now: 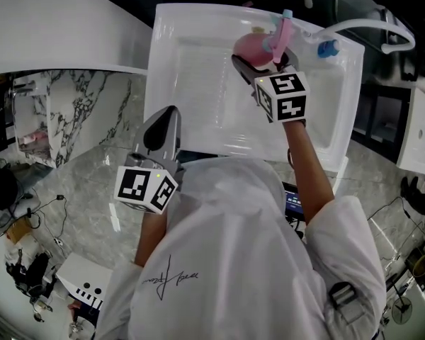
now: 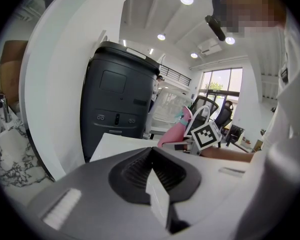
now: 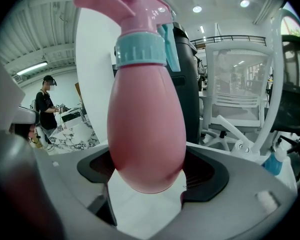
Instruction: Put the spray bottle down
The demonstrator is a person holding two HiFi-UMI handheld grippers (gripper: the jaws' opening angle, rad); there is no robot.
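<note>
Head view puts your left gripper nearest you, over the near left edge of the white rectangular basin, where it meets the grey-veined marble counter. Its jaws are pressed together with nothing between them, so it has no part in this step.

Farther out, your right gripper is clamped on the lower body of the pink egg-shaped plastic spray bottle with the teal collar. The bottle stands upright over the basin's far right corner. In the right gripper view its rounded bottom sits just over the white surface, but you cannot tell from here whether it touches. Beyond it, near the far rim, are a small blue-capped object and a white curved tube.

You look to be in the lowering step, with the release not yet made. As I judge it, you should next bring the bottle straight down until its base bears on the basin floor, keeping it vertical. Then spread the jaws slowly and draw back along their line. That narrow rounded base will likely tip easily, so avoid brushing it.
</note>
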